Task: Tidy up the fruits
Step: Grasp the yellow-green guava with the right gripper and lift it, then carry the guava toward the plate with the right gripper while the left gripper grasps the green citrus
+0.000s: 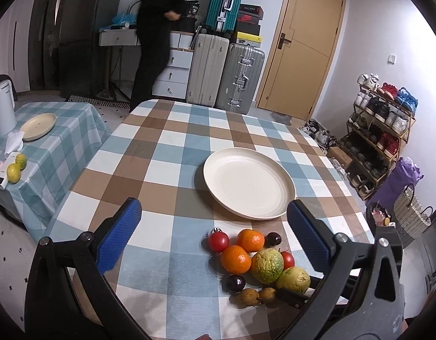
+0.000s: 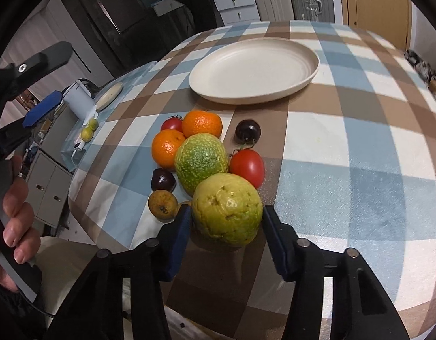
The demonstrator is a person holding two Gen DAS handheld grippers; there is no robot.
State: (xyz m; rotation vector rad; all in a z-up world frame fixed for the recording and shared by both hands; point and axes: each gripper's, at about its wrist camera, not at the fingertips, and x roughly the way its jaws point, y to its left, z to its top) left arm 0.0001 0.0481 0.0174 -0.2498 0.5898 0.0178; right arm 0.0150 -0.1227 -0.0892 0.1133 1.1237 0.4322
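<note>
Right gripper (image 2: 225, 226) astride yellow-green guava (image 2: 227, 209), pads just beside it.

walls: pale | door (image 1: 301, 45): tan wood, shut | suitcases (image 1: 225, 76): stacked beside door | shoe rack (image 1: 379, 130): right wall | fridge (image 1: 76, 31): dark, left | floor: light, speckled

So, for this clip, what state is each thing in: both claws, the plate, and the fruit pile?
Left claw: open, above the table, holding nothing.
Right claw: open, fingers either side of the yellow-green guava; contact unclear.
Plate: upright, no fruit on it.
Oranges: two, on the cloth, in the pile.
Tomatoes: two, on the cloth.
Door: closed.
</note>
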